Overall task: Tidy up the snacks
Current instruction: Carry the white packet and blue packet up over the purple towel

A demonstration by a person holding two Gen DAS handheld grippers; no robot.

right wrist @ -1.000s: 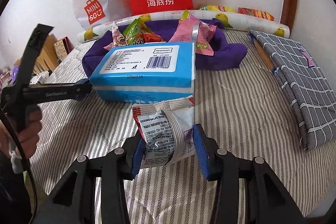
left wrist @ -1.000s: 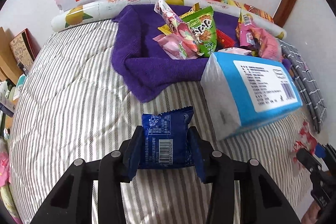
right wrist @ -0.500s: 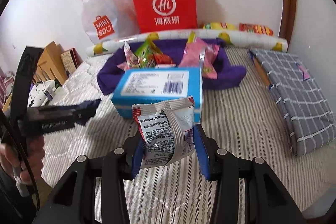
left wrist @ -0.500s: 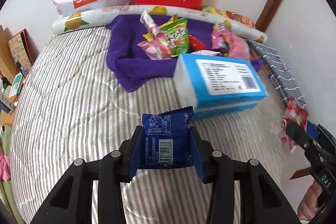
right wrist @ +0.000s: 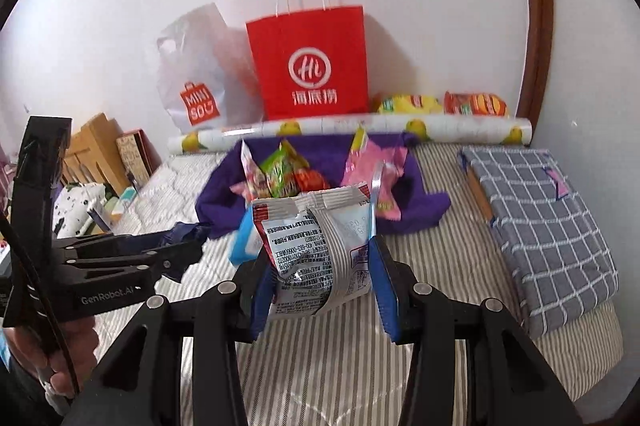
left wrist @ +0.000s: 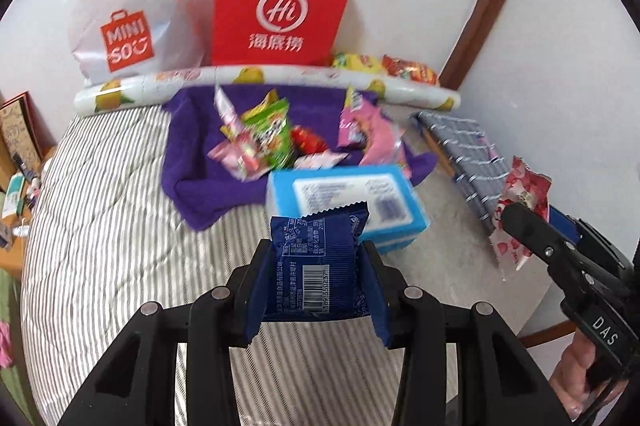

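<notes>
**Two Snacks Held Up Over the Bed**

Both pairs of jaws are pinching a snack. The left gripper point(left wrist: 316, 278) squeezes a dark blue square snack packet point(left wrist: 318, 262) by its two sides, with the bar code facing the camera. The right gripper point(right wrist: 320, 278) squeezes a crinkly white and red snack bag point(right wrist: 320, 250) the same way. Each snack stands up tall between the pads, its top edge pointing away from the hand.

Both snacks hang above the grey striped bed cover point(left wrist: 108, 226), not touching it. Straight ahead and lower down lies a blue and white box point(left wrist: 344, 202). Behind it sits a purple towel point(left wrist: 200, 182) with a heap of bright snack bags point(left wrist: 264, 138). A tall red paper bag point(right wrist: 308, 62) and a white plastic bag point(right wrist: 196, 82) stand at the wall, farther still. The snack heap looks about as near to one hand as to the other.
</notes>
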